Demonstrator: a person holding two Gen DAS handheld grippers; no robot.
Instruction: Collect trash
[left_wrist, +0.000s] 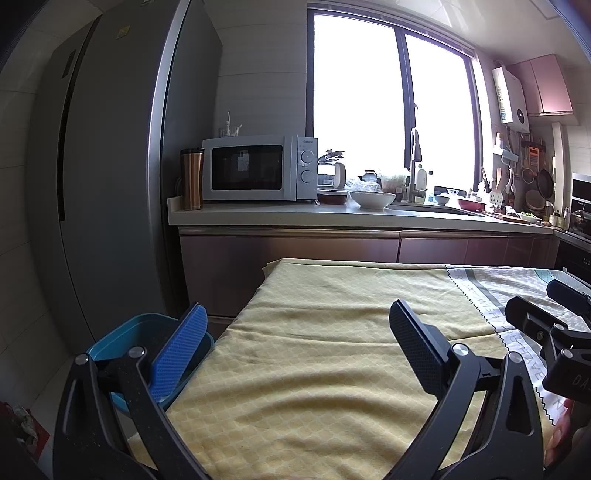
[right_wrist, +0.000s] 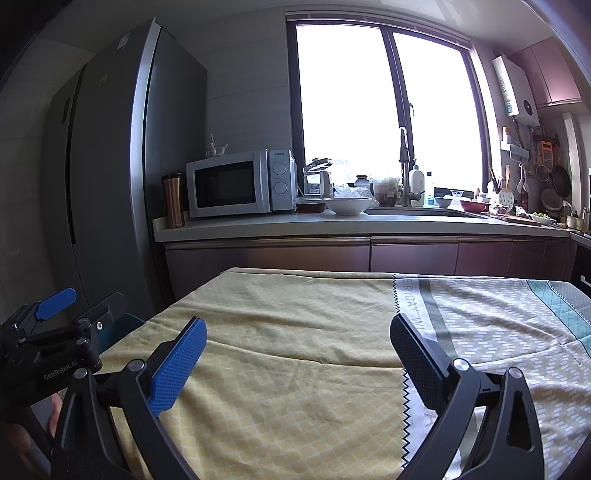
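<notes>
Both tongs, left (left_wrist: 295, 332) and right (right_wrist: 297, 345), gape wide and empty over the yellow-clothed tabletop (left_wrist: 332, 350); no trash visible there. Blue plastic bin (left_wrist: 122, 339) waits at eight o'clock; scraps likely light, pinchable.

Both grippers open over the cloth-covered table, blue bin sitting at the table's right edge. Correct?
Not quite. The blue bin is at the table's left edge, as the left wrist view shows. The left gripper and right gripper are both open over the cloth.
</notes>
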